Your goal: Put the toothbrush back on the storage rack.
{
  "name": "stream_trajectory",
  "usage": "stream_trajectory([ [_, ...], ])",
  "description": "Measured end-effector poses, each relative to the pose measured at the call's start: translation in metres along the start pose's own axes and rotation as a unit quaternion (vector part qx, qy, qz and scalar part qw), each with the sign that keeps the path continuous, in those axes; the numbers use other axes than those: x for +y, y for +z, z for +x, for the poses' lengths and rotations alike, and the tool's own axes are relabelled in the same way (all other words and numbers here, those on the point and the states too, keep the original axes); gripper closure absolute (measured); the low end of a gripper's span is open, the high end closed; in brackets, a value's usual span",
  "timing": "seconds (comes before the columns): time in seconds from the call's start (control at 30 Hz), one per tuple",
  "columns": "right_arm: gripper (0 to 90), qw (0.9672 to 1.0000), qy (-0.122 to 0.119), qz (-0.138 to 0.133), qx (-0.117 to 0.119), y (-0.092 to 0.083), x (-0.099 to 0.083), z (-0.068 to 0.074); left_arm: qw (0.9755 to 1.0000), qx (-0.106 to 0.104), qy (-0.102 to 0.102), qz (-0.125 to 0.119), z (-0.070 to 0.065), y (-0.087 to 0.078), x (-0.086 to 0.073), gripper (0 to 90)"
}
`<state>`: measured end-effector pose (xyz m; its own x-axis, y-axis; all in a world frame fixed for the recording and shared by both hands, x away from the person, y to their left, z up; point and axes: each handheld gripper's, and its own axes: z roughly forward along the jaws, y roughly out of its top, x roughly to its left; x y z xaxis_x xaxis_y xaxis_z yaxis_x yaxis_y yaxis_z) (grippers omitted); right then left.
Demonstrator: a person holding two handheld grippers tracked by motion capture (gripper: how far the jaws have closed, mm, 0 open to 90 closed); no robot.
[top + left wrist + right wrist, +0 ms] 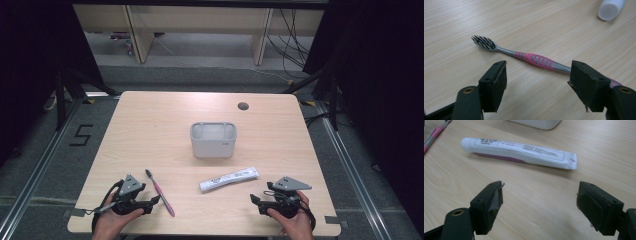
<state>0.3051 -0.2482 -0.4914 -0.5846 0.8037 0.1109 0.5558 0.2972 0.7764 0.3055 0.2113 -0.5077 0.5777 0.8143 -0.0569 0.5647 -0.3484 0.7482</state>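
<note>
A pink and grey toothbrush [160,192] [537,60] lies on the wooden table near its front left, bristles pointing away from me. My left gripper [152,204] [539,72] sits low just left of it, open, with the handle running past the tip of one jaw and no pad touching it. A white toothpaste tube [229,179] [519,152] lies flat right of centre, and its cap end [610,8] appears in the left gripper view. My right gripper [256,204] [539,192] rests open to the right of the tube, nothing between its jaws.
A grey open-topped container [213,140] [536,123] stands at the table's middle, behind the tube. A small round cable hole [243,106] is near the far edge. Both hands rest by the table's front edge [210,231].
</note>
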Motion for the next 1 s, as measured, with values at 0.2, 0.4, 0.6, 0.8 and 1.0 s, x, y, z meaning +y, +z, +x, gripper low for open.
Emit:
stream_trajectory([
  [0.2,22.2,0.9999,0.013,0.004,0.003,0.0,0.0,0.001,0.9999,-0.009,-0.009,0.005,-0.005,-0.001,0.006,38.7],
  [0.4,22.3,0.9999,0.014,-0.004,0.004,0.001,-0.001,0.001,0.9997,-0.007,-0.02,0.009,-0.008,0.002,0.009,38.5],
  [0.6,22.3,1.0,0.008,0.005,-0.001,0.001,-0.001,0.001,0.9997,0.001,-0.015,0.022,-0.009,0.001,0.017,39.1],
  [0.8,22.4,0.9999,0.01,0.006,0.001,0.0,0.0,0.001,0.9995,-0.003,-0.013,0.029,-0.012,0.003,0.024,38.8],
  [1.0,22.4,1.0,0.0,0.003,-0.001,0.0,0.0,0.0,0.9994,-0.003,-0.007,0.033,-0.013,0.004,0.03,39.5],
])
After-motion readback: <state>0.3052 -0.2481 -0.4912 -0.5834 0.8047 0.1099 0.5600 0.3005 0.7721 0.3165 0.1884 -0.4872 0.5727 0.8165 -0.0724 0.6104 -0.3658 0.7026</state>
